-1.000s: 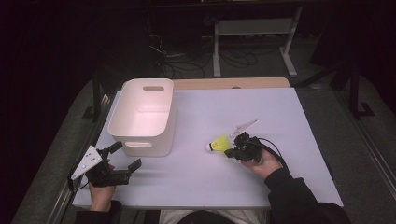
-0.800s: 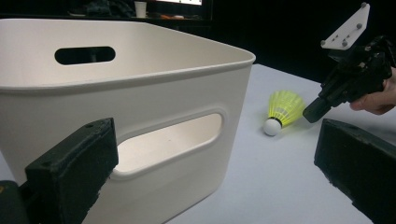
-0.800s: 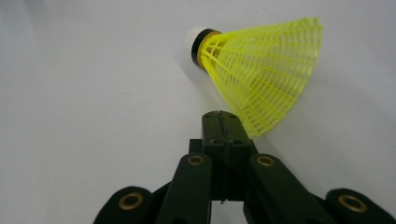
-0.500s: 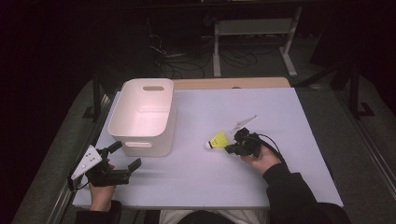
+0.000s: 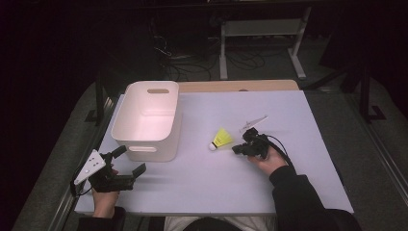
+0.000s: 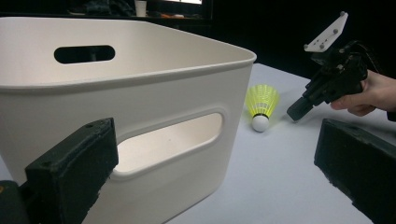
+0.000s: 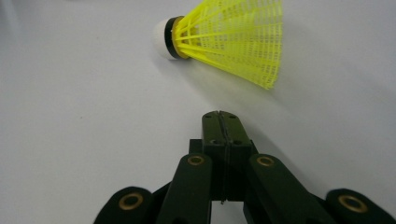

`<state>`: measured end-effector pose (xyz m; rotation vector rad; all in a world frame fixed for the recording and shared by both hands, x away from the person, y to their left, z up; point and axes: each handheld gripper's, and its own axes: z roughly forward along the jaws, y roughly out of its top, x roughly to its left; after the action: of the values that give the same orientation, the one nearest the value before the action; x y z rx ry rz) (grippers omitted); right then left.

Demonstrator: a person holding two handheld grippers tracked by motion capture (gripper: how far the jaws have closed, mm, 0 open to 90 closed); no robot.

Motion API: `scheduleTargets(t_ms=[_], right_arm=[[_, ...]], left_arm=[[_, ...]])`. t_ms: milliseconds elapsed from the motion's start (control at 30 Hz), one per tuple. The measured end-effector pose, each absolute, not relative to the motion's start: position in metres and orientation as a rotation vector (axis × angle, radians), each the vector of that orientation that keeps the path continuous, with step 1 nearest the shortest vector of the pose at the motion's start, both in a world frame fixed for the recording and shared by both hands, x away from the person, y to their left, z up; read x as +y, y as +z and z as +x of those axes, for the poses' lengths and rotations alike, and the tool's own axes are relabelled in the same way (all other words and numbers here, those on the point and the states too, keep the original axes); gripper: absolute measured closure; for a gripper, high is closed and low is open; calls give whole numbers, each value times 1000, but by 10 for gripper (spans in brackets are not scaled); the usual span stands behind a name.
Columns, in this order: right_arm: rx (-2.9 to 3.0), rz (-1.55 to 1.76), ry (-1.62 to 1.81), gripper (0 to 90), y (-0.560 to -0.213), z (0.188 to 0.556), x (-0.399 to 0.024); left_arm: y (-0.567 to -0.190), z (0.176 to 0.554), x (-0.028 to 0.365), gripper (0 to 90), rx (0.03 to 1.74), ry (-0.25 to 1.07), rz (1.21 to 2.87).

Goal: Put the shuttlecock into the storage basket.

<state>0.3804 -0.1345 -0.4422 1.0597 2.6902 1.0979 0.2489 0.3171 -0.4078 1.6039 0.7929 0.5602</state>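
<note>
A yellow shuttlecock [image 5: 221, 138] with a white cork tip lies on its side on the pale table [image 5: 202, 178], right of the white bin [image 5: 146, 120]. My right gripper [image 5: 236, 149] is just right of it, jaws pressed together with nothing between them, tips a short way from the skirt. The right gripper view has the shuttlecock [image 7: 229, 35] just beyond my right gripper [image 7: 220, 116]. My left gripper [image 5: 131, 162] rests open near the front left corner, in front of the bin. The left gripper view looks past its fingers [image 6: 70, 168] at the bin [image 6: 140, 93], the shuttlecock [image 6: 261, 105] and the right gripper [image 6: 295, 114].
The bin is empty, with handle slots in its end walls. A wooden strip [image 5: 238, 85] runs along the table's far edge. Beyond it stand a white metal frame [image 5: 262, 41] and cables [image 5: 192, 60] on the dark floor.
My right gripper has slid a little to the left and down toward the shuttlecock, still shut. The left gripper, the bin and the shuttlecock have stayed put.
</note>
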Motion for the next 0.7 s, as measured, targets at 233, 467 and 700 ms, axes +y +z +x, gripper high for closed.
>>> scheduleTargets(t_ms=[233,467,700], right_arm=[[2681,1084,1154,887,-442,385,-138],[2707,1057,1071,887,-428,400,-126],[2712,1051,1053,887,-421,413,-120]], left_arm=[[-408,249,317,0,792,561,1604],[-408,249,317,0,793,561,1605],[-408,249,317,0,790,559,1606]])
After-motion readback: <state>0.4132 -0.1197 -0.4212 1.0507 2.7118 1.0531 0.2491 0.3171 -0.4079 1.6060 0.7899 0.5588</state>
